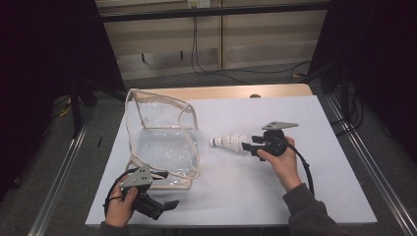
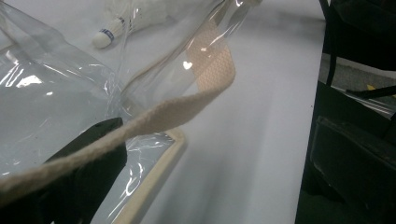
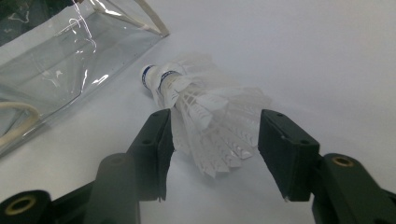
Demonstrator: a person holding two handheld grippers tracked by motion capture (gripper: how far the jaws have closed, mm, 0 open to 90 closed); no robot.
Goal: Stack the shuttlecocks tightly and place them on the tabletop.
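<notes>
A stack of white feather shuttlecocks lies on its side on the white table top, cork ends toward a clear plastic bag with beige trim. My right gripper stands open, one jaw on each side of the feather skirt; a gap shows at the right pad. At the table's near left corner my left gripper is at the bag's front corner, jaws apart. In the left gripper view the bag's beige strap drapes over one black finger; the shuttlecocks show through the plastic.
The bag stands open-topped on the left half of the table. A wooden board edge runs along the table's far side. Dark curtains, metal rails and floor cables surround the table. Bare white surface lies to the right of my right hand.
</notes>
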